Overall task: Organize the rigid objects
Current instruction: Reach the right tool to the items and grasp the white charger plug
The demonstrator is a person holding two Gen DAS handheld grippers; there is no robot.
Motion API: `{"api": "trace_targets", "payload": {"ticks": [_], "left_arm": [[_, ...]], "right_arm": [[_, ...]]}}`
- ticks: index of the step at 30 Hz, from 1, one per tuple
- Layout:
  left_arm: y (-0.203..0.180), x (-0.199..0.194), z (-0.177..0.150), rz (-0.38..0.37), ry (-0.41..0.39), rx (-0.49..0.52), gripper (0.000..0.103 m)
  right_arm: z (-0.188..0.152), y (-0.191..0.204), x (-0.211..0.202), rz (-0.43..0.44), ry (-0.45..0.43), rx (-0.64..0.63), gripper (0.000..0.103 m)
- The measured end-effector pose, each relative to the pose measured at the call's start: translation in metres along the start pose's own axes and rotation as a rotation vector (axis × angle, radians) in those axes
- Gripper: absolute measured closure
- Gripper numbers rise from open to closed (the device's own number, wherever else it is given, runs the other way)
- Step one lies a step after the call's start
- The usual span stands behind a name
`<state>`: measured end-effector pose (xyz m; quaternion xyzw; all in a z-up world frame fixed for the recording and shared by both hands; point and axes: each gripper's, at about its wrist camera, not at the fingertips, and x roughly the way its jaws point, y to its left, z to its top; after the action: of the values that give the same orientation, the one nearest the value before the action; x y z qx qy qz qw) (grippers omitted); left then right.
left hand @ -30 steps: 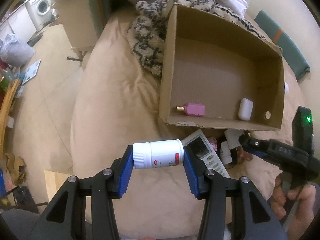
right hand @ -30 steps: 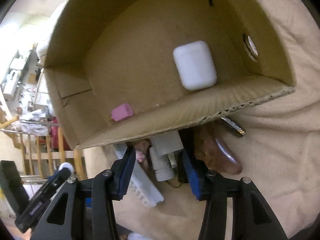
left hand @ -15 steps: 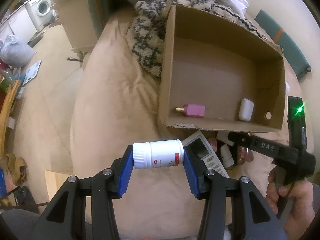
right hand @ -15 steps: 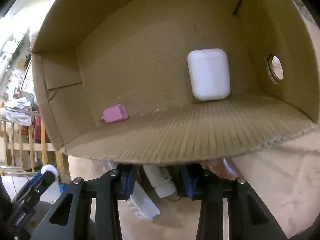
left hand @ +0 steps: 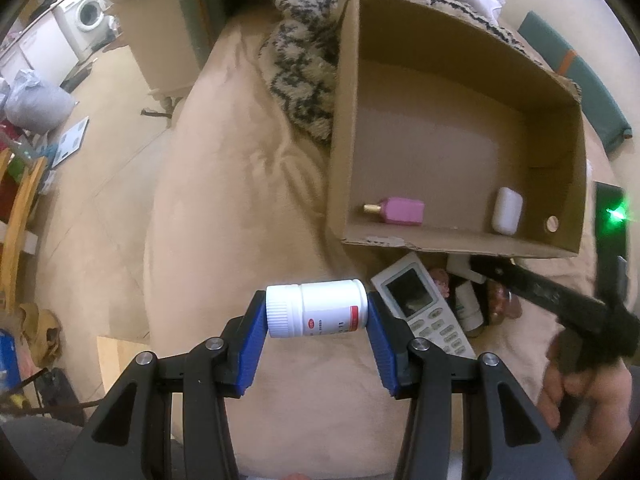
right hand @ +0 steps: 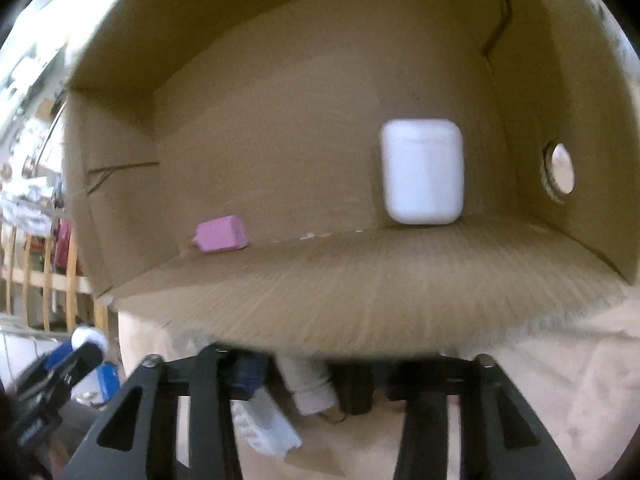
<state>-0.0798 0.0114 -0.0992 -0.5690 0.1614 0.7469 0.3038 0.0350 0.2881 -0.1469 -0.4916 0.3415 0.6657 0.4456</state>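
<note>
Step in hand: collecting loose items into the cardboard box (left hand: 460, 128) on the bed (left hand: 224, 208). The left claw (left hand: 318, 314) is clamped end to end on a white pill bottle (left hand: 316, 308), held sideways above the bedcover, short of the box. The right claw (right hand: 304, 380) has just been closing around a small white bottle (right hand: 308, 388) beside the remote control (left hand: 424, 308), just outside the box's near wall; whether the pads press on it cannot be told.

Next move, as judged: confirm the grip, lift clear of the wall, release inside.

Materials: corrugated card; smooth rigid plastic; soft, creased fabric. A pink bottle (left hand: 402, 210) and a rounded white case (left hand: 507, 216) already lie inside.
</note>
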Motion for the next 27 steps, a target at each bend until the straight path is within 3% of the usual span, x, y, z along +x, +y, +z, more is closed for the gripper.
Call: {"api": "trace_targets", "payload": {"ticks": [5, 10, 16, 21, 27], "left_arm": [[-0.001, 0.004, 0.0, 0.006, 0.008, 0.002, 0.059], [0.0, 0.006, -0.001, 0.024, 0.006, 0.005, 0.06], [0.011, 0.0, 0.002, -0.006, -0.011, -0.039, 0.06], [0.01, -0.005, 0.002, -0.021, -0.022, -0.032, 0.06], [0.008, -0.001, 0.002, -0.015, -0.008, -0.022, 0.06]], "right_arm": [[0.001, -0.005, 0.017, 0.09, 0.04, 0.042, 0.061], [0.009, -0.019, 0.024, 0.165, 0.014, 0.157, 0.06], [0.009, -0.028, 0.028, 0.252, 0.016, 0.231, 0.063], [0.009, -0.014, 0.037, 0.203, 0.012, 0.202, 0.066], [0.013, 0.016, 0.04, 0.014, 0.021, 0.089, 0.065]]}}
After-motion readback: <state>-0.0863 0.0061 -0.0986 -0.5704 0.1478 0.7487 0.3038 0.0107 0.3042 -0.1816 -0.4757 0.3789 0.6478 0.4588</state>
